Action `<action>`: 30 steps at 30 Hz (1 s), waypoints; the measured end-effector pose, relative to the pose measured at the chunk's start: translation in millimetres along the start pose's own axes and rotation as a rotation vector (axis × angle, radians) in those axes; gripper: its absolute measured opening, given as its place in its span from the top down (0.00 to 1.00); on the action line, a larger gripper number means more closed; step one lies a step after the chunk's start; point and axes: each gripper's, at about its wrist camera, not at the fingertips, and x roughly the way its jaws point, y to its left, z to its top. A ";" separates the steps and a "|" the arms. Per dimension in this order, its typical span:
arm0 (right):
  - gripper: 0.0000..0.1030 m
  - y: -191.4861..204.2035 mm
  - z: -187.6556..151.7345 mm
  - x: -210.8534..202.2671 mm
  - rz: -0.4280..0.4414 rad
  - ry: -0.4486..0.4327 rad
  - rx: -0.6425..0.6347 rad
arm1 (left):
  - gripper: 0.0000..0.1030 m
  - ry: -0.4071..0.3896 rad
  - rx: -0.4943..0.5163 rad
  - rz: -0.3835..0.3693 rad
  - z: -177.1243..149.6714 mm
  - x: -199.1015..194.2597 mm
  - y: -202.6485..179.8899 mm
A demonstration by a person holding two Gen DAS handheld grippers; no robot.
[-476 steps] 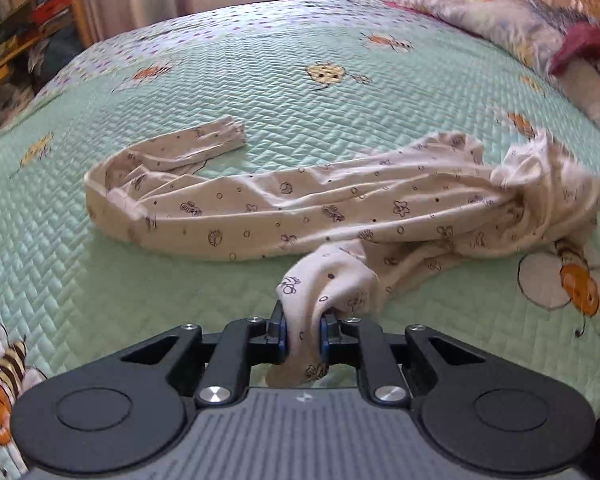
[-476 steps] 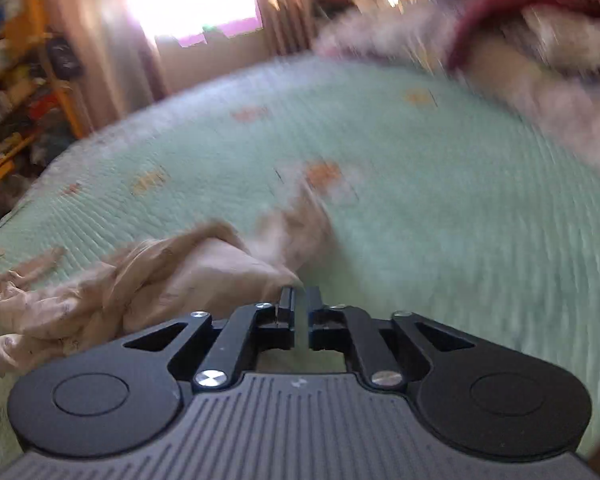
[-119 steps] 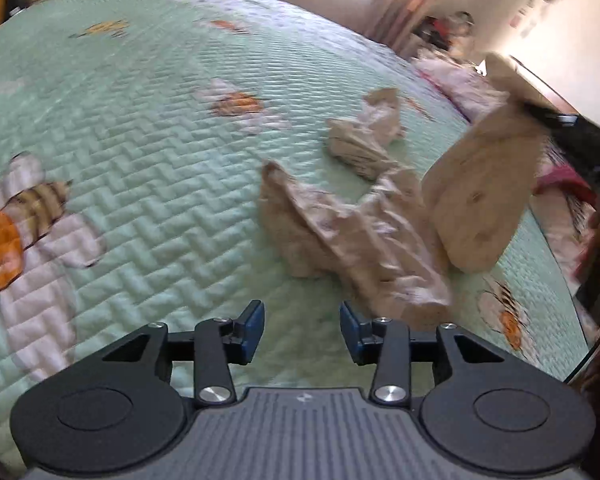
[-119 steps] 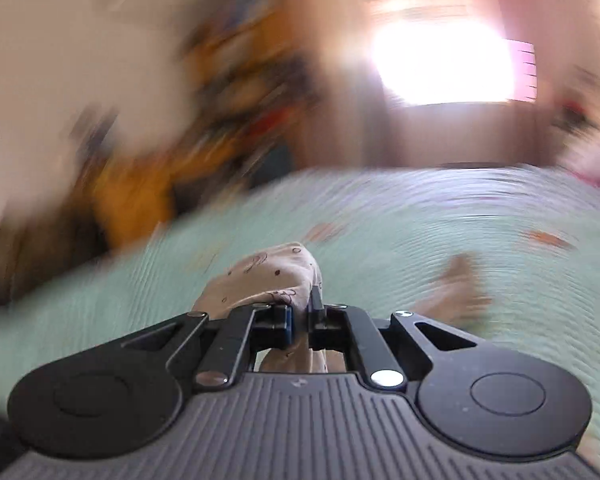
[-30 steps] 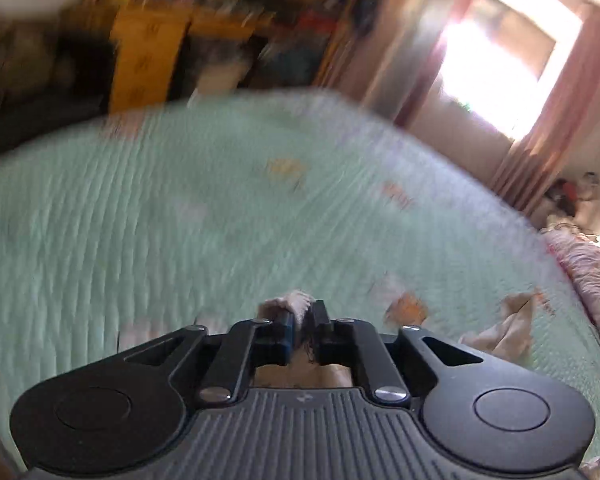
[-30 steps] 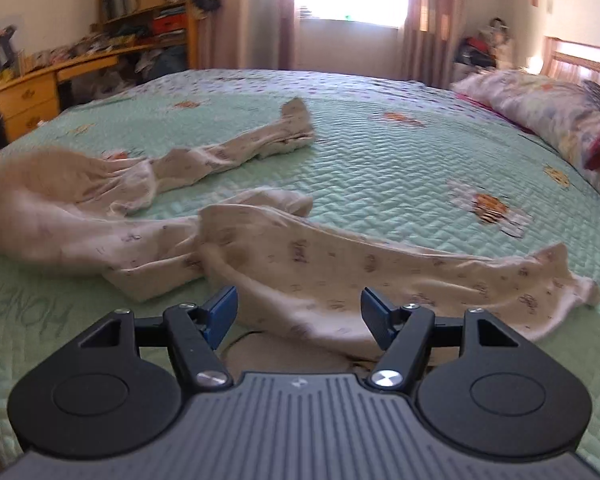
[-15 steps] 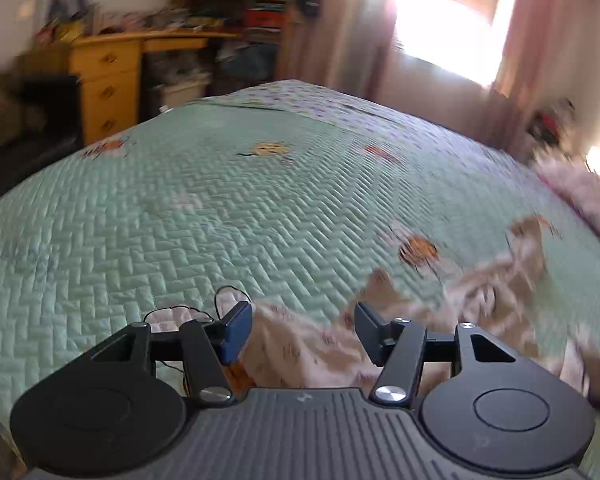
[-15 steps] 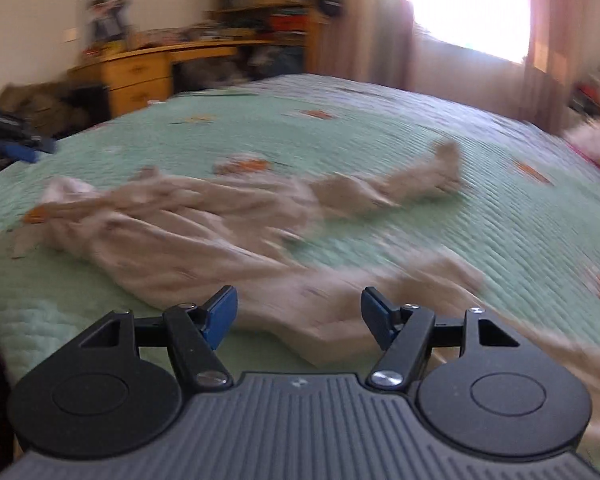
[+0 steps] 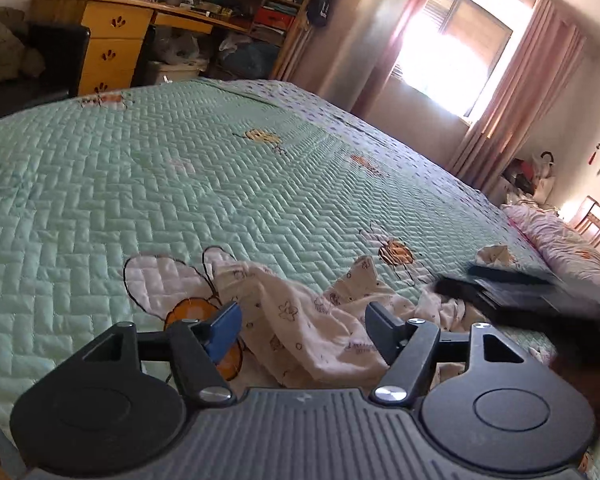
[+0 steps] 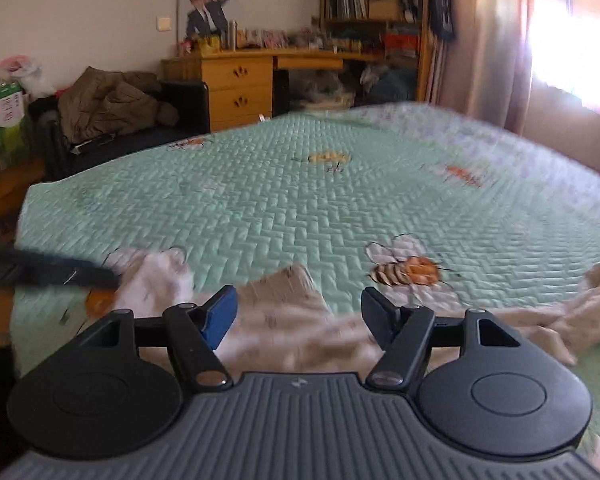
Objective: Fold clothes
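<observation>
Green quilt with bee prints covers the bed; desk with drawers, shelves and a dark chair piled with a jacket behind, curtained window far side, pillow at right in the left view. Nothing sits between either gripper and the cloth.

Cream printed garment lies crumpled on the quilt, spread low across both views, right under and just ahead of the fingers.

Left gripper: jaws wide, have just been opening, cloth shows in the gap but pads don't press it.

Right gripper: jaws wide, empty, garment below them, view blurred. Each gripper appears as a dark blur in the other's view.
</observation>
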 end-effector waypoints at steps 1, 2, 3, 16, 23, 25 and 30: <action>0.32 -2.7 6.2 14.6 0.010 0.020 -0.010 | 0.28 0.009 -0.007 -0.008 -1.4 0.9 4.1; 0.32 -4.9 12.0 32.6 0.028 0.048 -0.027 | 0.27 0.020 -0.016 -0.015 -2.9 1.7 8.5; 0.32 -7.1 14.4 47.9 0.040 0.078 -0.045 | 0.27 0.030 -0.025 -0.023 -4.3 2.5 12.9; 0.85 -0.7 14.7 100.5 0.201 0.265 -0.028 | 0.23 0.063 -0.053 -0.079 10.9 11.7 45.5; 0.85 14.9 101.0 -35.1 0.003 -0.169 -0.159 | 0.18 0.017 -0.011 -0.071 25.9 0.0 45.7; 0.85 6.6 128.1 -81.4 -0.042 -0.315 -0.139 | 0.18 0.022 0.007 -0.086 26.5 -0.5 40.1; 0.85 11.0 148.9 -137.5 -0.120 -0.386 -0.228 | 0.14 0.028 0.055 -0.152 24.4 -5.3 23.9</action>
